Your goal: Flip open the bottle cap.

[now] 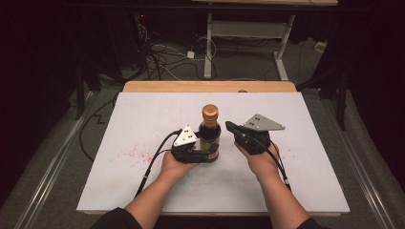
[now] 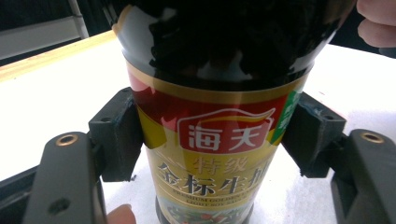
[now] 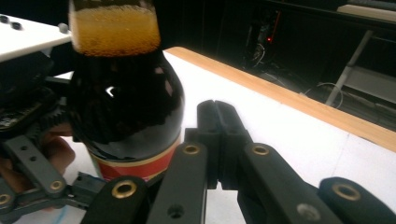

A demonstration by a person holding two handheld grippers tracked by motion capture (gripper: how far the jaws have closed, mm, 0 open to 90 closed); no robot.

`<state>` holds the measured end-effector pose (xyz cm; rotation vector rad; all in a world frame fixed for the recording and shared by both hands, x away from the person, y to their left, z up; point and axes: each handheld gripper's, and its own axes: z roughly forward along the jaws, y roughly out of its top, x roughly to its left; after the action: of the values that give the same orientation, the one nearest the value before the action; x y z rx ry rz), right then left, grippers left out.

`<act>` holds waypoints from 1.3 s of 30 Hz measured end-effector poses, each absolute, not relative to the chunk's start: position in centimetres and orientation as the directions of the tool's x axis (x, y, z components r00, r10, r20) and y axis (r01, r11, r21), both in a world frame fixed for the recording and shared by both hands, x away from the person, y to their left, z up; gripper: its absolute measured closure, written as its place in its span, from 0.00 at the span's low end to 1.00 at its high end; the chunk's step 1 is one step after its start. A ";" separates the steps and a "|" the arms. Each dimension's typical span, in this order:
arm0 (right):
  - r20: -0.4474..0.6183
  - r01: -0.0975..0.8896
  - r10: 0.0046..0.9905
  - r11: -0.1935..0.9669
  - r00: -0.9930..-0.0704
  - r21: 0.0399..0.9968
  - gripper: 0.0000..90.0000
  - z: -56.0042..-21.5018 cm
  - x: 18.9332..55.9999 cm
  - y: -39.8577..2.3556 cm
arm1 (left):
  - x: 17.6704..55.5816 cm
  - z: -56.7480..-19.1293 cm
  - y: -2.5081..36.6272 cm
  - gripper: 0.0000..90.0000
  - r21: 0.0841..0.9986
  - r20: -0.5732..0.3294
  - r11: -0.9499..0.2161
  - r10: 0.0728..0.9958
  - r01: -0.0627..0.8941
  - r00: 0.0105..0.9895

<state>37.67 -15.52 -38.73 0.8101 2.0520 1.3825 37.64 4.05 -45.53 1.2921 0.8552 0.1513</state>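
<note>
While it stands upright near the middle of the white rectangular tabletop, the dark glass sauce bottle with its copper-coloured cap and red-and-gold paper label is clamped low on its body by the left tongs. Seen from the left gripper view, the two black pads press against opposite sides of the label (red banner with white characters above, gold field with dark characters below), so these tongs are grasping the bottle, which rests on the white surface. A person's left hand wraps the body of the tool from the near side, and a black cable trails back along the forearm. To the right of the bottle, just beside it but apart, the right tongs are held above the tabletop with their tips aimed left toward the bottle's shoulder; in the right gripper view their black jaws lie clenched flat against each other with nothing between them, and the bottle's dark shoulder and foamy brown neck stand to the left. A scatter of small reddish specks marks the tabletop to the left of the left hand. Beyond the far edge runs a pale wooden strip.
</note>
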 end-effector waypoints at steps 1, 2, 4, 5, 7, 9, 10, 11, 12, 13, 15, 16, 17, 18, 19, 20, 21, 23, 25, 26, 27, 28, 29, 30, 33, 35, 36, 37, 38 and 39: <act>-0.093 0.184 0.726 0.293 -0.682 0.938 1.00 -38.7 37.6 -15.5 | 37.6 -45.5 4.1 0.31 0.884 -0.467 0.310 0.547 0.351 0.694; -0.094 0.183 0.724 0.294 -0.683 0.938 1.00 -38.6 37.6 -15.4 | 37.6 -45.6 4.1 0.31 0.883 -0.468 0.311 0.547 0.351 0.694; -0.084 0.184 0.721 0.285 -0.687 0.941 1.00 -38.4 37.6 -15.4 | 37.6 -45.6 4.1 0.31 0.881 -0.472 0.319 0.544 0.350 0.693; -0.081 0.182 0.717 0.283 -0.692 0.942 1.00 -38.3 37.6 -15.4 | 37.6 -45.7 4.1 0.31 0.879 -0.476 0.323 0.542 0.350 0.693; -0.080 0.182 0.714 0.282 -0.696 0.942 1.00 -38.0 37.5 -15.2 | 37.6 -45.7 4.1 0.31 0.878 -0.478 0.328 0.542 0.350 0.691; -0.082 0.175 0.708 0.282 -0.702 0.943 1.00 -37.7 37.4 -15.0 | 37.7 -46.0 5.2 0.31 0.931 -0.359 0.166 0.587 0.327 0.726; -0.084 0.170 0.704 0.283 -0.705 0.944 1.00 -37.4 37.3 -14.9 | 37.7 -46.0 5.3 0.31 0.932 -0.353 0.158 0.591 0.325 0.726; -0.092 0.163 0.699 0.289 -0.709 0.943 1.00 -37.1 37.1 -14.8 | 37.6 -46.0 5.2 0.31 0.930 -0.361 0.170 0.591 0.326 0.722; -0.097 0.158 0.694 0.294 -0.713 0.943 1.00 -36.8 37.0 -14.8 | 37.5 -45.9 5.1 0.31 0.927 -0.370 0.182 0.593 0.328 0.715; -0.098 0.155 0.691 0.294 -0.716 0.943 1.00 -36.5 36.9 -14.8 | 37.5 -45.9 5.0 0.31 0.923 -0.380 0.198 0.594 0.329 0.709; -0.091 0.157 0.684 0.291 -0.724 0.944 1.00 -36.0 36.8 -14.8 | 37.4 -45.9 5.0 0.31 0.926 -0.372 0.192 0.598 0.324 0.710; -0.094 0.155 0.683 0.294 -0.724 0.943 1.00 -35.8 36.7 -14.8 | 37.4 -45.9 5.0 0.31 0.927 -0.371 0.190 0.599 0.324 0.710; -0.092 0.153 0.680 0.292 -0.727 0.944 1.00 -35.6 36.7 -14.8 | 37.4 -45.9 5.0 0.31 0.928 -0.369 0.186 0.599 0.324 0.711; -0.089 0.153 0.678 0.289 -0.729 0.945 1.00 -35.5 36.6 -14.8 | 37.4 -45.9 5.0 0.31 0.928 -0.368 0.185 0.599 0.324 0.711; -0.091 0.151 0.676 0.290 -0.731 0.945 1.00 -35.3 36.6 -14.8 | 37.5 -45.9 5.0 0.31 0.928 -0.368 0.184 0.599 0.325 0.711; -0.093 0.146 0.672 0.291 -0.734 0.946 1.00 -35.1 36.5 -14.8 | 37.5 -45.9 4.9 0.31 0.926 -0.373 0.191 0.597 0.326 0.710; -0.092 0.143 0.671 0.286 -0.736 0.947 1.00 -35.0 36.5 -14.7 | 37.5 -45.9 4.9 0.31 0.926 -0.374 0.192 0.598 0.326 0.709; -0.093 0.137 0.667 0.284 -0.739 0.949 1.00 -34.6 36.3 -14.6 | 37.5 -45.9 4.9 0.31 0.926 -0.372 0.192 0.598 0.325 0.710; -0.099 0.129 0.664 0.286 -0.741 0.950 1.00 -34.3 36.2 -14.5 | 37.5 -45.9 4.8 0.31 0.925 -0.377 0.196 0.596 0.326 0.709; -0.112 0.119 0.663 0.293 -0.740 0.949 1.00 -34.2 36.1 -14.4 | 37.6 -45.9 4.8 0.31 0.923 -0.382 0.203 0.595 0.328 0.707; -0.113 0.117 0.664 0.292 -0.739 0.949 1.00 -34.0 36.1 -14.4 | 37.6 -46.0 5.0 0.31 0.930 -0.362 0.175 0.601 0.324 0.713; -0.116 0.112 0.663 0.291 -0.740 0.950 1.00 -33.9 36.0 -14.4 | 37.6 -46.0 5.1 0.31 0.932 -0.354 0.165 0.606 0.323 0.712; -0.117 0.111 0.663 0.292 -0.740 0.950 1.00 -33.7 36.0 -14.4 | 37.6 -46.0 5.0 0.31 0.931 -0.359 0.172 0.601 0.323 0.714; -0.118 0.110 0.665 0.290 -0.737 0.951 1.00 -33.6 35.9 -14.4 | 37.6 -46.0 4.9 0.31 0.930 -0.362 0.177 0.600 0.323 0.713; -0.133 0.099 0.660 0.301 -0.739 0.948 1.00 -33.1 35.7 -14.2 | 37.6 -46.0 4.9 0.31 0.930 -0.362 0.178 0.602 0.322 0.712; -0.137 0.097 0.660 0.305 -0.739 0.947 1.00 -32.8 35.6 -14.1 | 37.5 -46.0 4.9 0.31 0.930 -0.360 0.177 0.603 0.321 0.712; -0.141 0.092 0.658 0.306 -0.740 0.947 1.00 -32.7 35.6 -14.0 | 37.5 -45.9 4.7 0.31 0.924 -0.378 0.202 0.599 0.324 0.706; -0.147 0.087 0.655 0.311 -0.741 0.946 1.00 -32.6 35.5 -13.9 | 37.5 -45.9 4.7 0.31 0.924 -0.379 0.203 0.599 0.324 0.705; -0.152 0.085 0.654 0.316 -0.741 0.945 1.00 -32.5 35.5 -13.8 | 37.5 -45.9 4.7 0.31 0.925 -0.377 0.202 0.599 0.323 0.706; -0.152 0.088 0.655 0.319 -0.740 0.944 1.00 -32.4 35.5 -13.7 | 37.5 -45.9 4.7 0.31 0.924 -0.378 0.203 0.599 0.323 0.705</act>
<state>35.47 -13.72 -32.41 0.6534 2.0697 1.4333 37.49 4.67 -45.95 1.3976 0.8306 0.2274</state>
